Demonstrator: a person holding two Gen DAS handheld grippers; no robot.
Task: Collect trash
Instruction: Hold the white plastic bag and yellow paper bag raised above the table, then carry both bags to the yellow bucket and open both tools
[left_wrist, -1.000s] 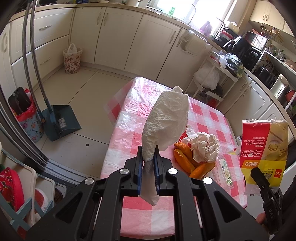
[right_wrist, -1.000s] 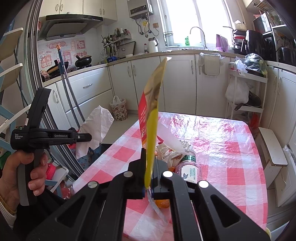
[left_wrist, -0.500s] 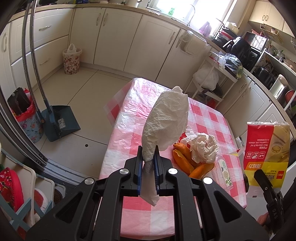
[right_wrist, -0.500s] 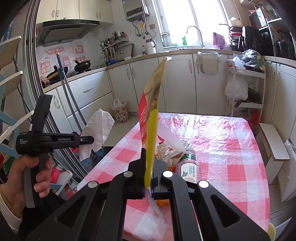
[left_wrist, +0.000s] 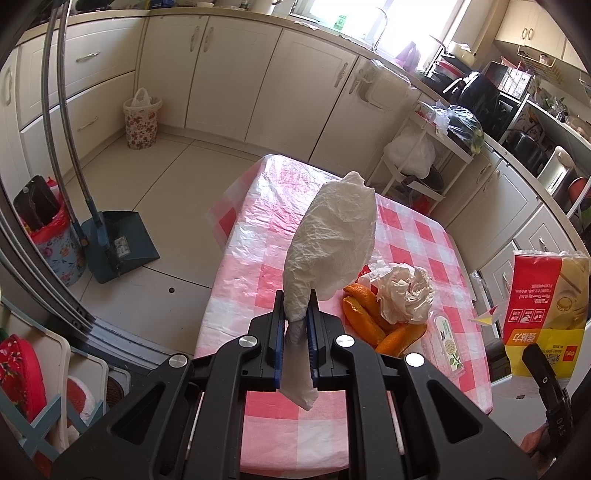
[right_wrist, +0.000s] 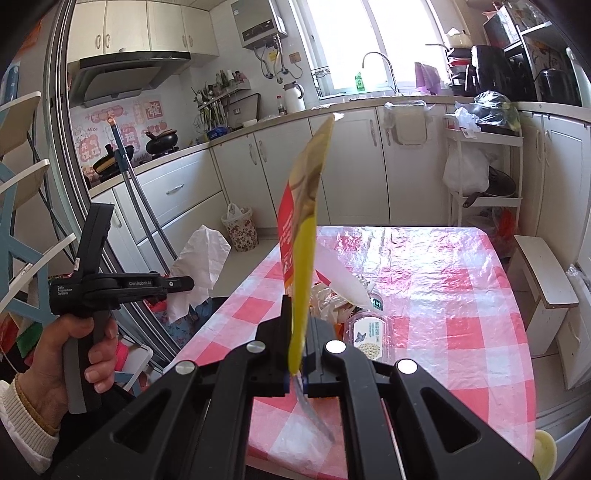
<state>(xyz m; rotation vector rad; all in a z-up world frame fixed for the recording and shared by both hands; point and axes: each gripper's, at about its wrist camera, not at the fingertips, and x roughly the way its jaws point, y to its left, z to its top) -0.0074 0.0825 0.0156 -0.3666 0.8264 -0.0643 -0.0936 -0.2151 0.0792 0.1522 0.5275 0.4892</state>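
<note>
My left gripper (left_wrist: 295, 314) is shut on a crumpled white plastic bag (left_wrist: 332, 243) and holds it above the near left corner of the pink checked table (left_wrist: 266, 236). The bag also shows in the right wrist view (right_wrist: 199, 266). My right gripper (right_wrist: 299, 325) is shut on a red and yellow packet (right_wrist: 301, 258), held upright edge-on; the packet appears at the right edge of the left wrist view (left_wrist: 543, 314). On the table lie orange peels (left_wrist: 364, 317), a crumpled tissue (left_wrist: 404, 291) and a small clear plastic box (right_wrist: 369, 332).
A floral bin with a red liner (left_wrist: 55, 243) stands on the floor at left beside a blue dustpan (left_wrist: 118, 240). A second floral bin (left_wrist: 140, 118) stands by the cabinets. A white rack (left_wrist: 424, 158) stands beyond the table. A stool (right_wrist: 543, 273) is at right.
My right gripper and its packet have shifted a little to the right and away in the left wrist view. My left gripper and the white bag have hardly moved.
</note>
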